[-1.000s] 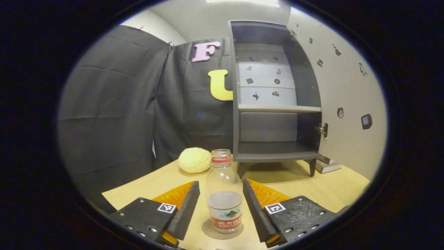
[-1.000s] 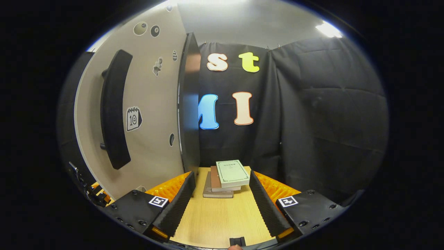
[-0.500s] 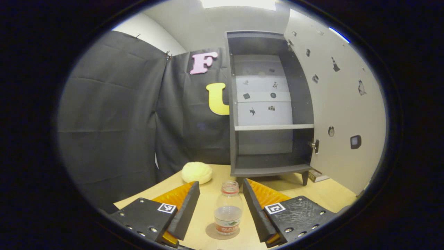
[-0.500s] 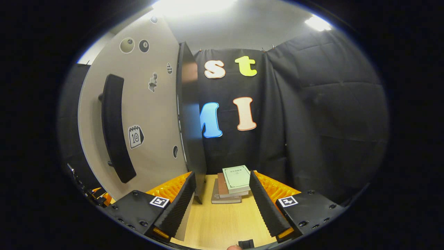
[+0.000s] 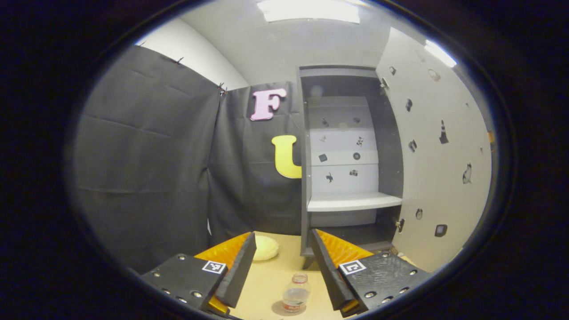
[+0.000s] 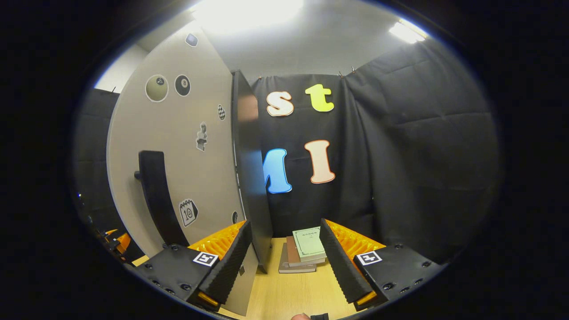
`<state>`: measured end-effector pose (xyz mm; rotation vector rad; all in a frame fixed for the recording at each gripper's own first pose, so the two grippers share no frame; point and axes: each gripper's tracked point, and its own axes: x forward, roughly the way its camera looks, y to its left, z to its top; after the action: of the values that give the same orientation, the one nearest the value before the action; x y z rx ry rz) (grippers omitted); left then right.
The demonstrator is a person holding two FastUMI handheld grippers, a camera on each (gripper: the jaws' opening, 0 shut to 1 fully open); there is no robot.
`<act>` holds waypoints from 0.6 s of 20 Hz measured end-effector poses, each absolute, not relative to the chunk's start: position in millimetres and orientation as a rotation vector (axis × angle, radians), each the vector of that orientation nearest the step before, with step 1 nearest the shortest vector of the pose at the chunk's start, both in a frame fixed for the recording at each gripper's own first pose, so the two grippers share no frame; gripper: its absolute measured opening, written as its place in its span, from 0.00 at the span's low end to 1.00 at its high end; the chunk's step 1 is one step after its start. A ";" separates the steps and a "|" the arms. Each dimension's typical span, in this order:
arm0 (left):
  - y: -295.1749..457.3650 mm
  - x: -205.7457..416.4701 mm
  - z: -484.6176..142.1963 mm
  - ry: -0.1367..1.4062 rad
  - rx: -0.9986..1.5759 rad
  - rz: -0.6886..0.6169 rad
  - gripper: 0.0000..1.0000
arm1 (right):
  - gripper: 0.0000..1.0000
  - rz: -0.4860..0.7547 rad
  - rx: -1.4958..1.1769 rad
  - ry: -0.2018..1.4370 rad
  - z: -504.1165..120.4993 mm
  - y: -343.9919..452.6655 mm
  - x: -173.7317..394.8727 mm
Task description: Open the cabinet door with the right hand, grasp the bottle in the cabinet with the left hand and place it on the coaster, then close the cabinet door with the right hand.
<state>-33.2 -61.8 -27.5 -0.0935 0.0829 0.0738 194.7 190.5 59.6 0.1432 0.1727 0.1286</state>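
Note:
A clear bottle point(image 5: 296, 292) with a red neck ring stands upright on a round coaster point(image 5: 278, 309) on the wooden table, low in the left gripper view. My left gripper point(image 5: 282, 271) is open, raised above and behind the bottle, touching nothing. The dark cabinet point(image 5: 346, 164) stands beyond it with bare shelves and its pale door point(image 5: 438, 169) swung wide to the right. In the right gripper view the same door point(image 6: 186, 160) with its long black handle point(image 6: 155, 204) is at the left, seen nearly edge-on. My right gripper point(image 6: 282, 262) is open beside the door's edge, holding nothing.
A pale yellow round lump point(image 5: 265, 247) lies on the table left of the cabinet. A stack of books point(image 6: 302, 251) rests on the table past the right gripper, against the black cloth wall. The other gripper point(image 6: 113, 242) peeks in at the far left of the right gripper view.
My left gripper has drawn up and back from the bottle, which now looks small and low. The right gripper has also lifted and backed off a little; the door is still wide.

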 end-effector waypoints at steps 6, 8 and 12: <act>-17.4 -18.1 -12.8 0.071 -0.075 0.080 0.74 | 0.92 0.129 0.118 0.188 58.8 193.1 192.9; -4.7 -14.1 -15.9 0.073 -0.078 0.073 0.80 | 0.93 0.097 0.106 0.186 59.3 186.6 193.4; 15.5 -3.3 -27.5 0.093 -0.106 0.049 0.77 | 0.89 0.052 0.141 0.205 58.6 190.3 187.1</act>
<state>-3.3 15.5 -27.5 -0.1060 0.0931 0.0487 187.1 190.3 58.6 0.1413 0.2054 0.0522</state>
